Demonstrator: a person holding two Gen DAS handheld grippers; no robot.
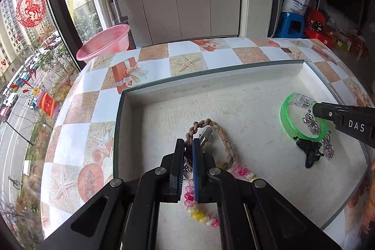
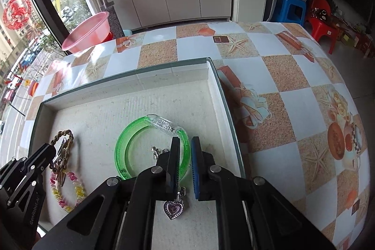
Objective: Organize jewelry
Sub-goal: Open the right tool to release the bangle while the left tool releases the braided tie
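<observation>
Left wrist: black hair clip (image 1: pixel 310 152) touches green bangle (image 1: pixel 287 125)

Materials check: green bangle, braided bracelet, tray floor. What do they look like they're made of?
Green bangle: looks like translucent plastic or resin, glossy; light passes through it and its clear section shows glints.
Braided bracelet: looks like twisted tan cord or leather, matte, with the plait strands visible; which one is unclear.
Tray floor: off-white, matte, faintly ribbed, probably paper or fabric lining.
</observation>
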